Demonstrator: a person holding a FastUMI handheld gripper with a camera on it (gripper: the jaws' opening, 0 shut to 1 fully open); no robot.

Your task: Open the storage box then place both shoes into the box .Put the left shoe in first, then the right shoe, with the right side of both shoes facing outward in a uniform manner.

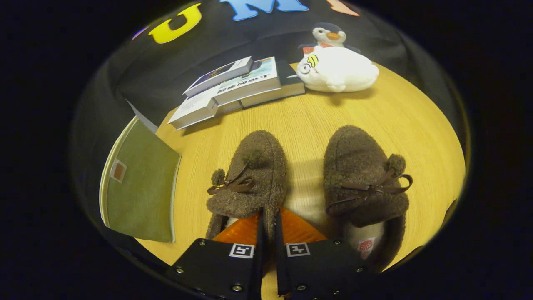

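Two brown fuzzy shoes with ribbon bows and pom-poms stand on the wooden table, toes pointing away from me. My gripper [268, 217] is shut on the left shoe [250, 175]. Its two fingers pinch the rim of that shoe's right side wall at the opening. The right shoe [362, 179] sits beside it, just right of the fingers and apart from them, with its pale lining showing at the heel. The green storage box [139, 187] lies to the left of the left shoe at the table's edge. I see one flat green face with a small label and cannot tell whether the box is open.
A stack of books [237, 85] lies beyond the shoes at the back of the table [308, 116]. A white plush toy [339, 71] and a penguin toy [329, 35] sit to the right of the books. Bare wood separates the shoes from the books.
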